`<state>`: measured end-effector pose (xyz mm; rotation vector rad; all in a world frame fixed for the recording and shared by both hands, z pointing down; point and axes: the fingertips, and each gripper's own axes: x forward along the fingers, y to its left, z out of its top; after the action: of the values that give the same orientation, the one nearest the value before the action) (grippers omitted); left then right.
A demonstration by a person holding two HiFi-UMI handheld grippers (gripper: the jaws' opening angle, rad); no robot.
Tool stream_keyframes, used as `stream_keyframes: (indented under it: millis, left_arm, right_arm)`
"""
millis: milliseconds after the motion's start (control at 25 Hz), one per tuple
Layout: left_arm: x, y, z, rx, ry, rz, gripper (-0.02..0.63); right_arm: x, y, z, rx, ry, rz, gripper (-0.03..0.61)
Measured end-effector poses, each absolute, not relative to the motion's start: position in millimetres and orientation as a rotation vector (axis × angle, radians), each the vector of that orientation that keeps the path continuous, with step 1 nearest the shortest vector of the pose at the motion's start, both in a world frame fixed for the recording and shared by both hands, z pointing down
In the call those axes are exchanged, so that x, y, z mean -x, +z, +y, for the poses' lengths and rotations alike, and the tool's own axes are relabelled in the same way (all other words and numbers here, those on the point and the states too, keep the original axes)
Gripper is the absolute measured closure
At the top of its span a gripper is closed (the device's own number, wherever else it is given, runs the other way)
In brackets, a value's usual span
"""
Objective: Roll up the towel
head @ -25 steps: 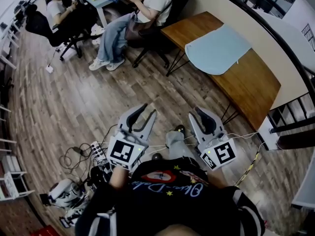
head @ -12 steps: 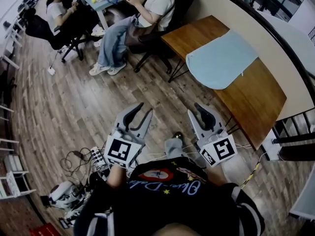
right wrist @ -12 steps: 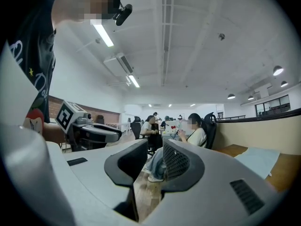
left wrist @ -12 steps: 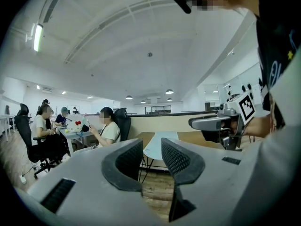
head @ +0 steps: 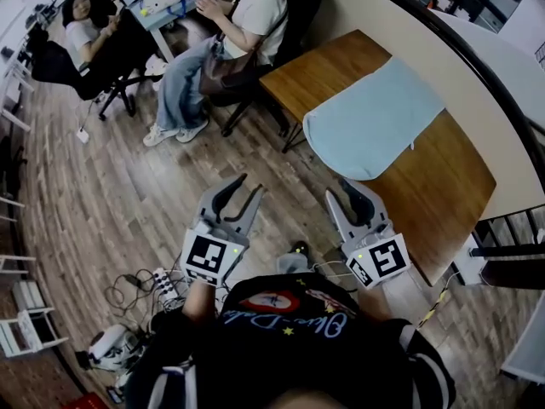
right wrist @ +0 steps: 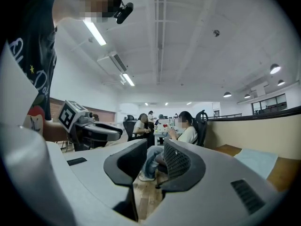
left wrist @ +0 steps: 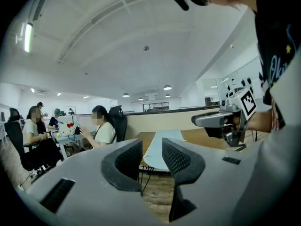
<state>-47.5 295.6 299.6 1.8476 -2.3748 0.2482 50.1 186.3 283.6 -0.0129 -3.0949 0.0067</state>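
A light blue towel point(head: 375, 118) lies spread flat on a wooden table point(head: 328, 62) against a low wall, its near edge hanging over the table's front. Both grippers are held out over the wooden floor, short of the table. My left gripper point(head: 238, 192) is open and empty; in the left gripper view the towel point(left wrist: 151, 149) shows far off through its jaws point(left wrist: 150, 166). My right gripper point(head: 352, 196) is also open with nothing between its jaws, which have just been opening. The right gripper view point(right wrist: 155, 166) has the towel point(right wrist: 256, 161) at its right edge.
Two seated people point(head: 230, 32) work at a desk at the upper left, and an office chair point(head: 294, 7) stands close to the table's left end. A power strip with cables point(head: 157, 284) lies on the floor by my feet. A stair railing point(head: 511, 237) stands beyond the table's right end.
The table and towel have come nearer and sit lower in the head view, and the seated people now show further left. Both grippers travelled forward together with the person carrying them.
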Motion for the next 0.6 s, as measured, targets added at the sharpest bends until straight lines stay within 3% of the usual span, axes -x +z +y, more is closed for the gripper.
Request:
stream_keyframes:
  millis: [600]
  left_arm:
    - [79, 379, 184, -1.960, 0.602, -2.151, 0.488]
  right_arm:
    - [-74, 345, 92, -0.199, -0.014, -2.906, 0.480]
